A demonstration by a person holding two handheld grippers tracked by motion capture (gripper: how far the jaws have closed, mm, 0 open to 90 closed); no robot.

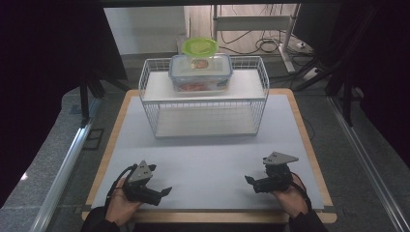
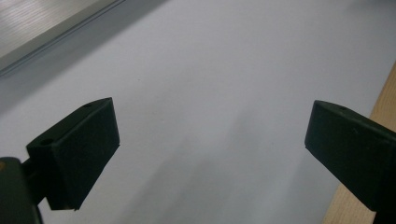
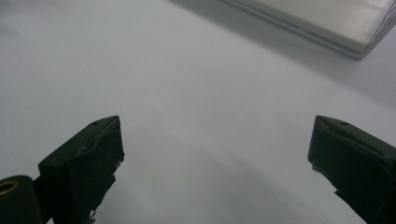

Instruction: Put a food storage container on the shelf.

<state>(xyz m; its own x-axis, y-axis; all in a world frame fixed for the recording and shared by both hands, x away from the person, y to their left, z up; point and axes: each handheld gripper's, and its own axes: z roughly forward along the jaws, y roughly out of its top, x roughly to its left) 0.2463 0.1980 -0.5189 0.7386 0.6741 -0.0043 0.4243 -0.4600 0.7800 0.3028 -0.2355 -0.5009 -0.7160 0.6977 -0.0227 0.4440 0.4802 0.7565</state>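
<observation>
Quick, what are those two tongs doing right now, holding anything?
Left tongs: open, holding nothing, over the white mat.
Right tongs: open, holding nothing, over the same mat.

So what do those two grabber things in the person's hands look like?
Both are black. The left gripper and right gripper each have two chunky, flat-faced black jaws, a grey three-cornered plate on top and a black cable trailing back by the wrist. The person wears dark sleeves.
</observation>
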